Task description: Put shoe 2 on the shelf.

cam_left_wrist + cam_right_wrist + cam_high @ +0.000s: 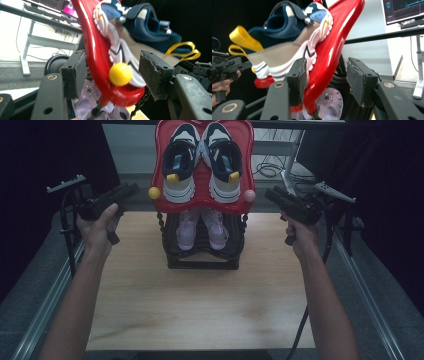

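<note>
A two-tier shoe rack stands at the table's far middle. Its red top tray point(202, 195) holds a pair of navy, white and beige sneakers point(202, 162). The black lower shelf point(202, 252) carries lilac shoes point(202, 227). A yellow ball point(154, 193) sits on the tray's left corner and a pink ball point(249, 196) on the right. My left gripper point(132, 189) is open just left of the yellow ball point(120, 74), with the tray rim point(96, 50) lined up between its jaws point(113, 75). My right gripper point(271, 195) is open beside the pink ball, its jaws point(325, 80) on either side of the tray edge point(332, 57).
The wooden table point(200, 305) stretches toward me in front of the rack. Metal rails point(45, 305) run along both sides. Behind the rack are a desk frame and cables point(270, 169). A monitor point(402, 10) stands at the back.
</note>
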The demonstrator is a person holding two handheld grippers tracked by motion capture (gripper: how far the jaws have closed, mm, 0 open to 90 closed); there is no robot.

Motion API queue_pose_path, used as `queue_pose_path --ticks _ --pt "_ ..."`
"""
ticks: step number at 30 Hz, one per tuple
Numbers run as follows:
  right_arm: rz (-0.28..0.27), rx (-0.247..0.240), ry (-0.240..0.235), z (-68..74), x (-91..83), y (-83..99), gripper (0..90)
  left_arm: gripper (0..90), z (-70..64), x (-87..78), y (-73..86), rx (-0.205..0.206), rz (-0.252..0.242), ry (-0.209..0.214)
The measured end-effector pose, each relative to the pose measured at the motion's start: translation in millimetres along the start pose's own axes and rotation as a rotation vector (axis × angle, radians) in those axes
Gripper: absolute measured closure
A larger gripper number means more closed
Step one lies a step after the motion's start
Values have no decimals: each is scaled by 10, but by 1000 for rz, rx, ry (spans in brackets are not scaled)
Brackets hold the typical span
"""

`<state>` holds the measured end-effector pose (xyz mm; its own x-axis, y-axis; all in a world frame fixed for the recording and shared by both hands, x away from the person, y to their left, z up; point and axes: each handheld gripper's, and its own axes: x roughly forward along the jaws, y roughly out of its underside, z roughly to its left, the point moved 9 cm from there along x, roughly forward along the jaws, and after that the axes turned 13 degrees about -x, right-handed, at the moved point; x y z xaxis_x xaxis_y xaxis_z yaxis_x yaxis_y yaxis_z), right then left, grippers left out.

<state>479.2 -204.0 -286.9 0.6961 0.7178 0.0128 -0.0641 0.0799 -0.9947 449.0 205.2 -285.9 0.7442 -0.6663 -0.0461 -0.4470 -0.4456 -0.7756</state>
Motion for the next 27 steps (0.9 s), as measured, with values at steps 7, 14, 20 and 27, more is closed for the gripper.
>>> queue_pose_path --ticks 7,14,20,27 --pt "15 1 8 -46 -58 224 501 396 125 -40 203 -4 18 -19" --pt "40 13 16 -116 -89 438 501 396 190 -48 344 17 37 -43" --pt "34 9 15 -109 -80 418 501 397 190 -32 358 26 43 -46" --pt "42 7 13 -91 -64 456 499 397 260 -46 432 32 50 -64"
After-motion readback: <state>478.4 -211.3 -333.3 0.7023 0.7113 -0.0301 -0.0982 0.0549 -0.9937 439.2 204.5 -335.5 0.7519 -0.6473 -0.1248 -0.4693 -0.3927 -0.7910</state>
